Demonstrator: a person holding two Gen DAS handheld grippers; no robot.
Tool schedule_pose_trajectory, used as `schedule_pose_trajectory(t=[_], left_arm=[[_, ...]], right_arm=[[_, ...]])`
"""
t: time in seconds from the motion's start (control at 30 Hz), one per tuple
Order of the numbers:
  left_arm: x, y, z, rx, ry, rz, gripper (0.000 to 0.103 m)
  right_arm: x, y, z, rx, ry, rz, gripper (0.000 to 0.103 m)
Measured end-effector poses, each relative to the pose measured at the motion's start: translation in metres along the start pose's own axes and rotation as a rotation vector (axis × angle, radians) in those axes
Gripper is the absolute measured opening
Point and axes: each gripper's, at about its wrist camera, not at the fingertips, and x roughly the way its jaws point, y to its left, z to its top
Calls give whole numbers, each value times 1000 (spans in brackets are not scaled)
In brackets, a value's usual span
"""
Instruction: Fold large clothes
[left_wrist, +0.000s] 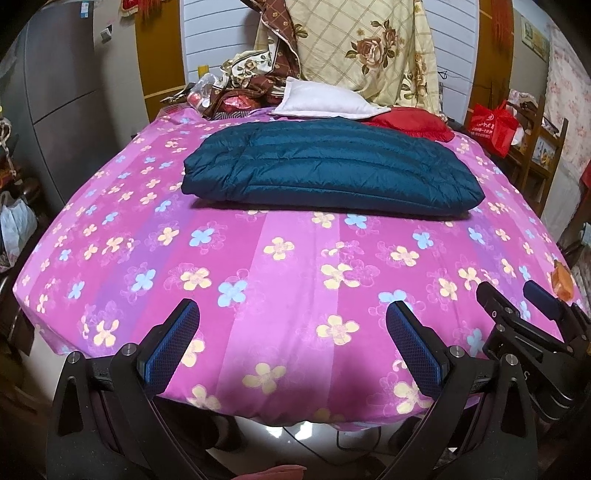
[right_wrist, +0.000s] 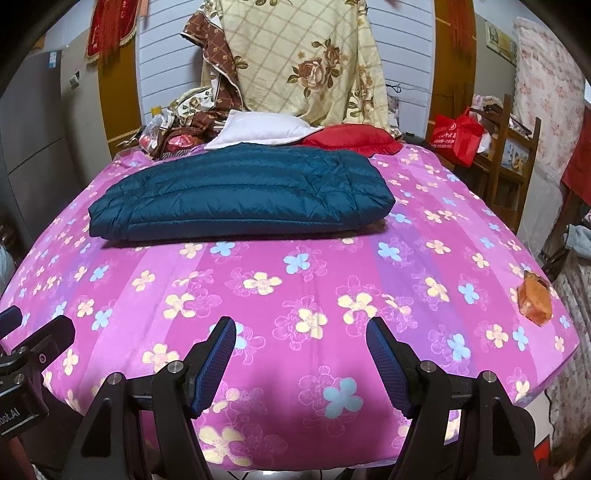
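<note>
A dark teal quilted down jacket (left_wrist: 328, 166) lies folded into a flat rectangle on the far half of the bed; it also shows in the right wrist view (right_wrist: 240, 192). My left gripper (left_wrist: 291, 314) is open and empty, held above the near edge of the bed, well short of the jacket. My right gripper (right_wrist: 301, 332) is open and empty too, beside the left one over the near edge. The right gripper also shows at the right of the left wrist view (left_wrist: 517, 295), and the left gripper at the left edge of the right wrist view (right_wrist: 33, 325).
The bed has a pink flowered sheet (left_wrist: 258, 266). A white pillow (left_wrist: 325, 99), a red cushion (left_wrist: 413, 122) and a pile of floral bedding (left_wrist: 362, 48) sit at the head. An orange packet (right_wrist: 533, 301) lies near the right edge. A wooden rack with a red bag (right_wrist: 458, 136) stands to the right.
</note>
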Motion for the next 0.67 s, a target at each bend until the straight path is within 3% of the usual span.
schedule_pose_trajectory(t=[0.67], left_arm=[[-2, -1, -2, 15, -13, -12, 100]], right_arm=[[0, 2, -1, -8, -6, -8, 71]])
